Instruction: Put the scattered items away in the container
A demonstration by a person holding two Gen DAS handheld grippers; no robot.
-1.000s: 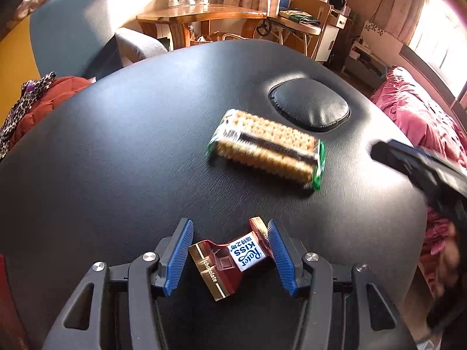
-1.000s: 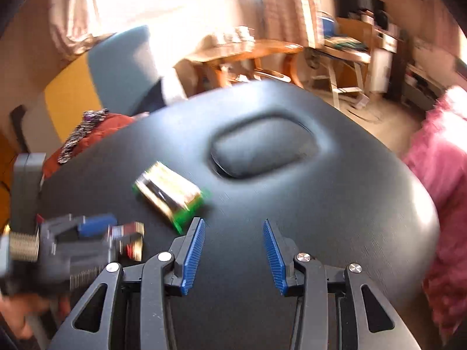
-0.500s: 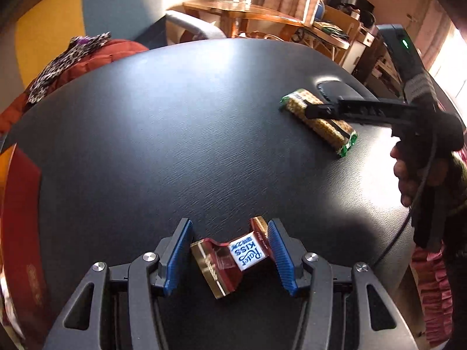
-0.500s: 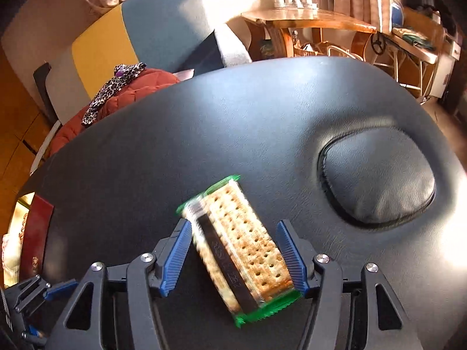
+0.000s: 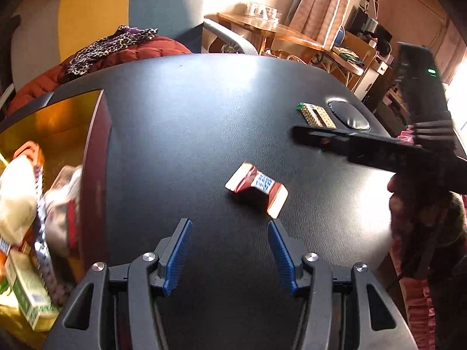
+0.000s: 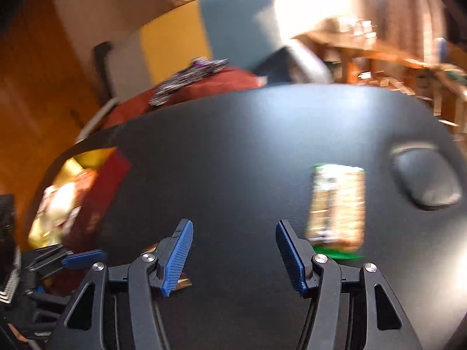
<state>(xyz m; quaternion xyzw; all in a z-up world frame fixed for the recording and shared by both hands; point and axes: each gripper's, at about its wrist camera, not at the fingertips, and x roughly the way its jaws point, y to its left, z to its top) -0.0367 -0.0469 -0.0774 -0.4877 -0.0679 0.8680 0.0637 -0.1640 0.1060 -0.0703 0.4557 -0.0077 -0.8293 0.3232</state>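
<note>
Left wrist view: black padded tabletop (image 5: 204, 122) with one oval inset pad (image 5: 348, 115); wooden table, curtains, and blue-and-yellow chair behind. Left gripper (image 5: 230, 250) spread wide, holding nothing. One red chocolate wrapper (image 5: 256, 188) lies just ahead of the fingertips; one cracker pack (image 5: 316, 115) beside the pad. Red box (image 5: 96, 175) at left, several snacks inside. Right wrist view, blurred: right gripper (image 6: 235, 252) agape, empty; cracker pack (image 6: 337, 204) just right of the fingers, on the tabletop.

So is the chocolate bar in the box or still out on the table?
Out: the chocolate bar lies on the black table, beyond the open left hand-held gripper.
</note>
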